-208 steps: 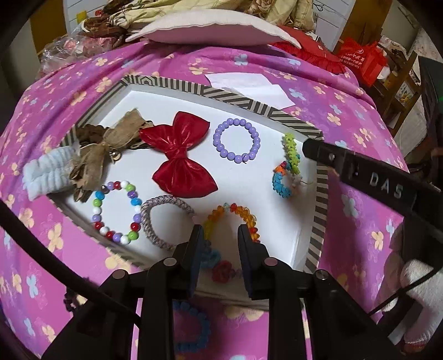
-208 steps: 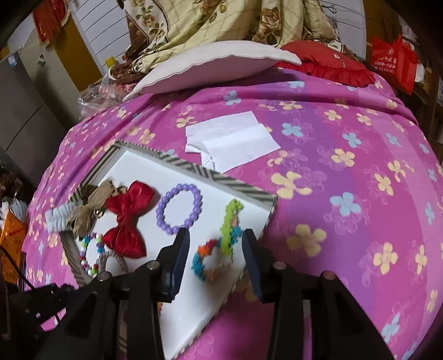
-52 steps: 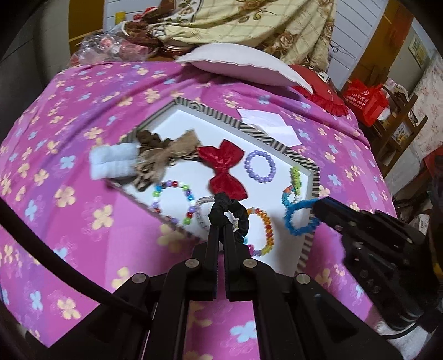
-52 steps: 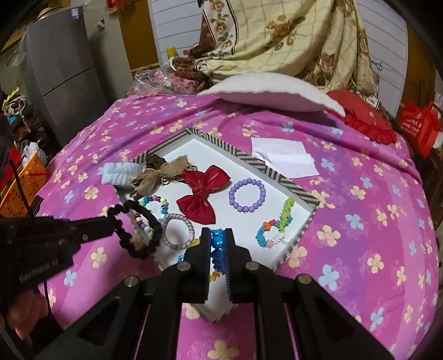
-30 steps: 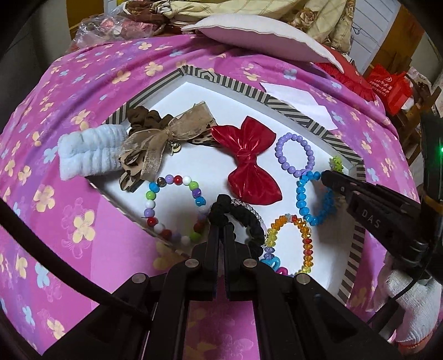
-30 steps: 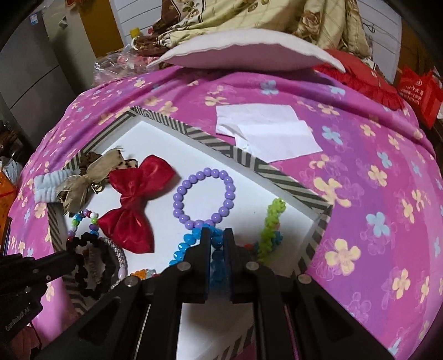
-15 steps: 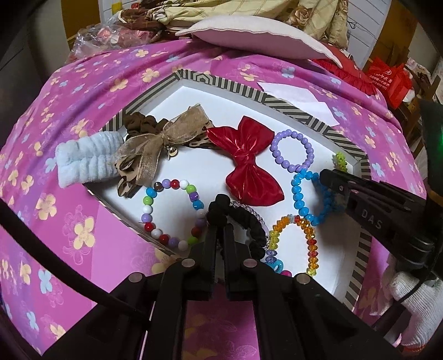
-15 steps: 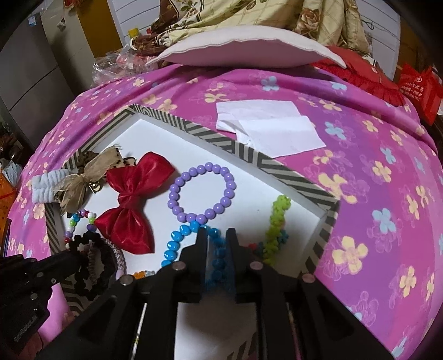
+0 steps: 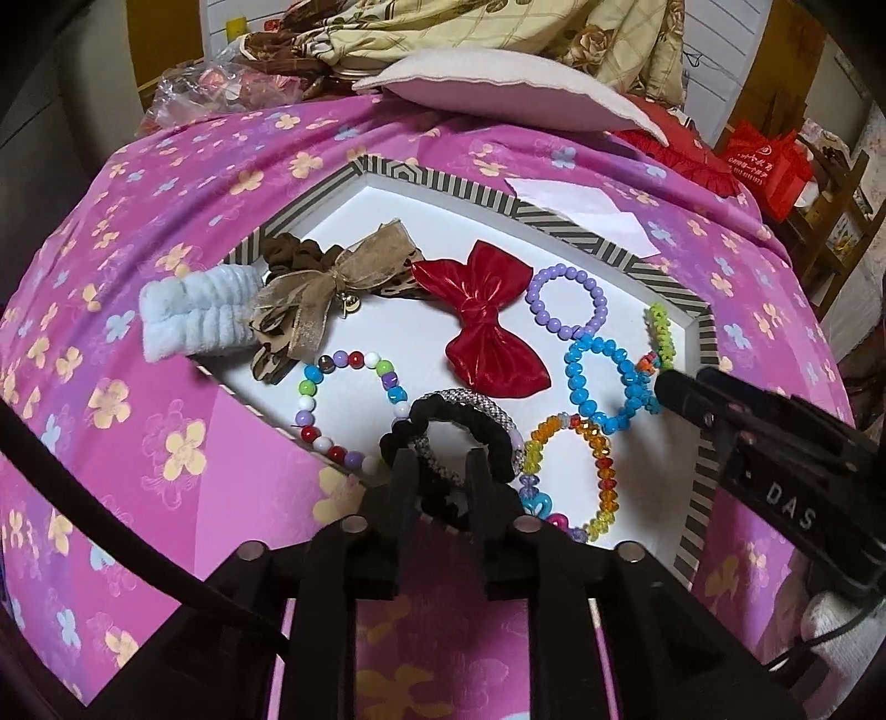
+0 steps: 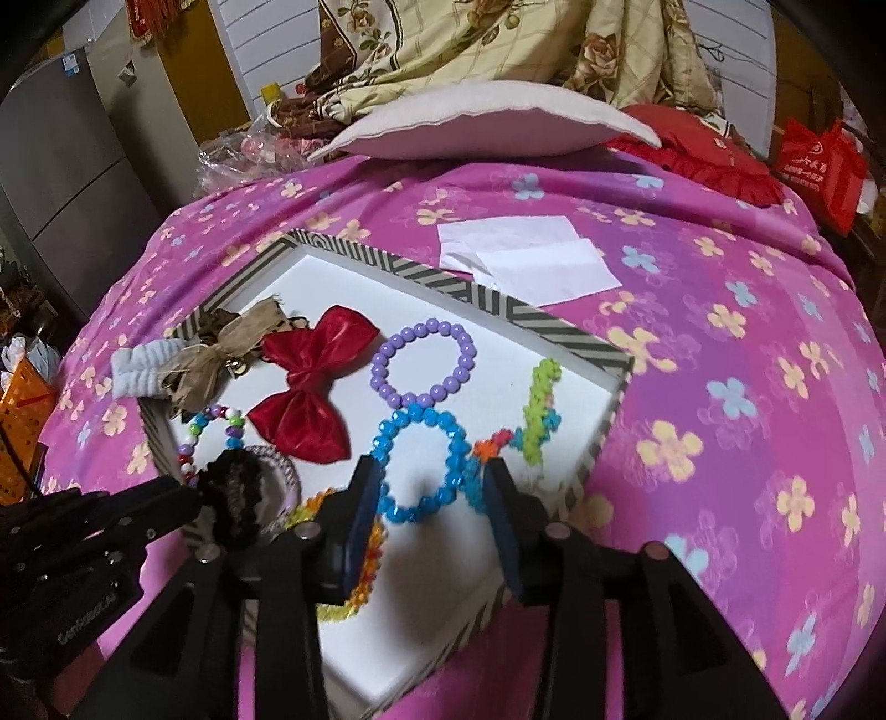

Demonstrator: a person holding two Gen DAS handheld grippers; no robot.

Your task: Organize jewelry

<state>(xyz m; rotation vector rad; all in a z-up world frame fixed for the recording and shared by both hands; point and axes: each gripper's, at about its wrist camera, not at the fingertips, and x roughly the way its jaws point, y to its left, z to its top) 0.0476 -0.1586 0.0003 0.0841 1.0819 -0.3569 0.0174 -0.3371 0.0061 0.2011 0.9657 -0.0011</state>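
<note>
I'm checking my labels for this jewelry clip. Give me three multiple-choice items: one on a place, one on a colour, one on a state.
1. The blue bead bracelet lies:
A. on the bedspread
B. in the striped tray
C. on the pillow

2. The bow beside the purple bead bracelet is:
A. red
B. green
C. white

3. The right gripper is:
A. shut on the blue bead bracelet
B. shut with nothing in it
C. open

Answers:
1 B, it rests on the tray's white floor.
2 A, shiny red fabric.
3 C, its jaws have just been opening and stand apart of the beads.

A home bedroom: flowered pink bedspread [image 10: 720, 310], white pillow [image 10: 487, 124] (rumpled floral quilt [image 10: 498, 39] behind).
</note>
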